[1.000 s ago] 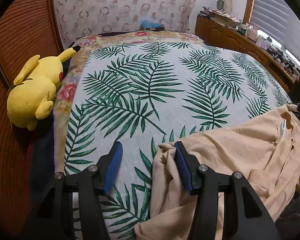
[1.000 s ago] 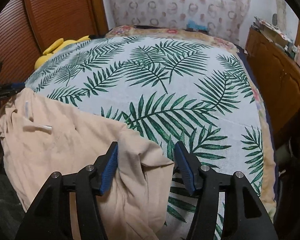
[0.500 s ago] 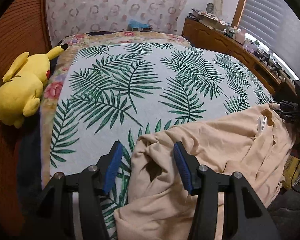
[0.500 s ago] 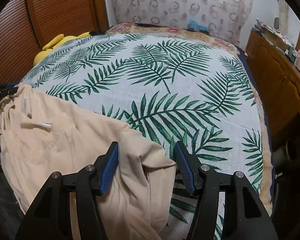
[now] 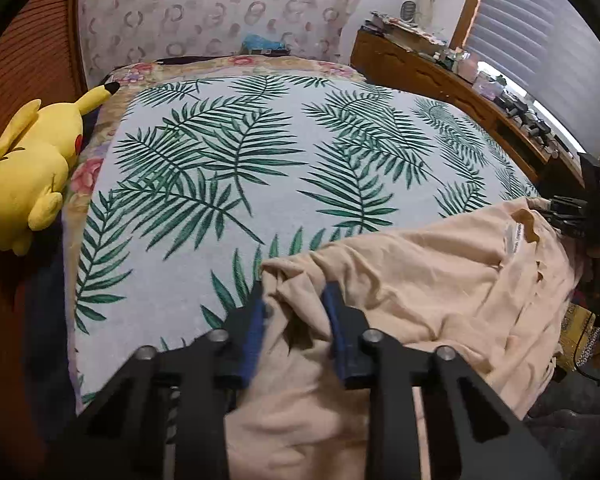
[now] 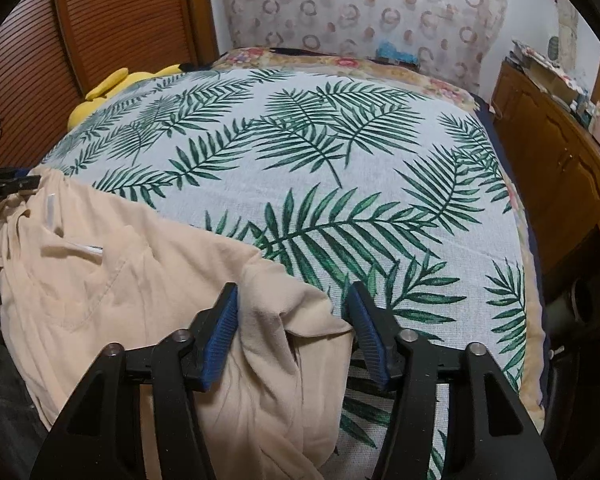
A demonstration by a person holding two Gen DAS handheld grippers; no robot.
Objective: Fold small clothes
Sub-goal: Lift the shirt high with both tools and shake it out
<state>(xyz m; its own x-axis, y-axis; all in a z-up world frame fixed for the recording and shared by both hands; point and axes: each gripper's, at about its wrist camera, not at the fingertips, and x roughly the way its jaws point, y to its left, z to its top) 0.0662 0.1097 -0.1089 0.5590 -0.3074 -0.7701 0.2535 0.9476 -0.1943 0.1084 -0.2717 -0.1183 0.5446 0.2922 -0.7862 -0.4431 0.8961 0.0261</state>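
Both tongs have drawn in since a second ago, and the left one has slid from the cloth's edge onto its bunched corner. Left tongs [image 5: 295, 300] are closing, blue pads [image 5: 337, 322] pressing a raised fold of the peach garment [image 5: 420, 280] between them. Right tongs [image 6: 292, 306] are closing too, standing wider, with the garment's other corner [image 6: 284, 308] heaped between the pads; the left pad [image 6: 220, 332] touches the cloth, while the right pad [image 6: 366, 332] meets only its edge, so a firm pinch cannot be confirmed. The garment lies crumpled along the near edge of the bed, stretched between the two tongs, a white label [image 5: 514, 236] showing inside its neckline. Beneath it spreads a palm-leaf cover [image 5: 260, 160], bare beyond the cloth. A yellow plush [image 5: 28, 176] rests at the bed's left side beside a slatted wooden door [image 6: 112, 28]. A cluttered wooden dresser [image 5: 440, 76] runs along the right wall under a blind [image 5: 540, 52].
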